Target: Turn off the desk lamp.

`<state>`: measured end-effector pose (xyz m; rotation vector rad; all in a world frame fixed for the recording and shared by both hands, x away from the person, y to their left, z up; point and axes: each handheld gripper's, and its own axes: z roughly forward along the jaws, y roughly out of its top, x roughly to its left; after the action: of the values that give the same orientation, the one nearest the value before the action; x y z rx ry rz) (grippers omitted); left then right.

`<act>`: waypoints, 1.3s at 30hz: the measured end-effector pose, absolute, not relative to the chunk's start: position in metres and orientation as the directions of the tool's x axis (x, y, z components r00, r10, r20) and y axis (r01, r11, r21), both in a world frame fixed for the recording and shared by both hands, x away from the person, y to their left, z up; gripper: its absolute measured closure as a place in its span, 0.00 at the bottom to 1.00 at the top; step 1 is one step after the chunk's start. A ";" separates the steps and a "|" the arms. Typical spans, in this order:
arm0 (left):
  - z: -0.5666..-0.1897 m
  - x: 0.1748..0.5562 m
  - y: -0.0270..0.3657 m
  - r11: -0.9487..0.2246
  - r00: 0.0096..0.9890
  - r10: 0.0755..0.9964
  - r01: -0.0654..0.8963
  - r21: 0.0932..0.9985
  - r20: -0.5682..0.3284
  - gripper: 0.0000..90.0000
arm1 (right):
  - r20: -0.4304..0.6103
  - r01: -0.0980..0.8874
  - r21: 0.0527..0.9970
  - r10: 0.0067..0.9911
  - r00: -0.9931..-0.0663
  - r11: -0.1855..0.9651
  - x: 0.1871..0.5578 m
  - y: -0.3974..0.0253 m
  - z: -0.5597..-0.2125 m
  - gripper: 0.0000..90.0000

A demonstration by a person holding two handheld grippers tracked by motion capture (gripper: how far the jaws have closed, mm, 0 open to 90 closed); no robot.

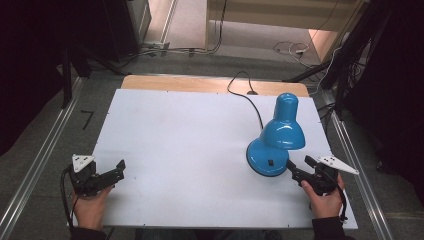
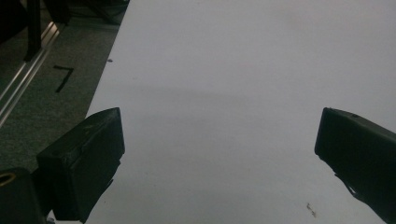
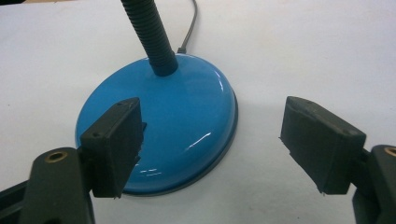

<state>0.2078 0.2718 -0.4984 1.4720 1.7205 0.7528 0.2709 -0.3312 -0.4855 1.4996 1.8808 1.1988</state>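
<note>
A blue desk lamp (image 1: 280,131) stands on the white table (image 1: 180,150) at the right, its shade bent over its round base (image 1: 266,157). My right gripper (image 1: 296,169) is open just right of the base, held by a hand. In the right gripper view the base (image 3: 187,116) and its ribbed neck (image 3: 148,32) lie close ahead, the left jaw in front of the base's near edge, the right jaw over bare table. My left gripper (image 1: 119,170) is open at the table's front left corner, over bare table (image 2: 224,93) with nothing between the jaws.
The lamp's black cord (image 1: 247,97) runs from the base to the table's far edge. A metal rail (image 1: 35,165) lines the floor on the left and another (image 1: 357,165) on the right. Dark stands and cables sit beyond the table.
</note>
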 end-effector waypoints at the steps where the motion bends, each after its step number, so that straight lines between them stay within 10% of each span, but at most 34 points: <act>1: -0.498 0.208 0.272 0.170 -0.071 0.985 0.552 0.816 -0.157 0.02 | 0.166 0.546 0.837 0.937 -0.308 0.031 0.271 -0.331 -0.486 0.22; 39: -0.498 0.208 0.272 0.170 -0.070 0.985 0.552 0.816 -0.157 0.02 | 0.165 0.550 0.835 0.947 -0.274 0.014 0.262 -0.349 -0.485 0.21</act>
<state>0.2078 0.2716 -0.4983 1.4726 1.7205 0.7537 0.2619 -0.3491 -0.4850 1.5289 1.8507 1.1787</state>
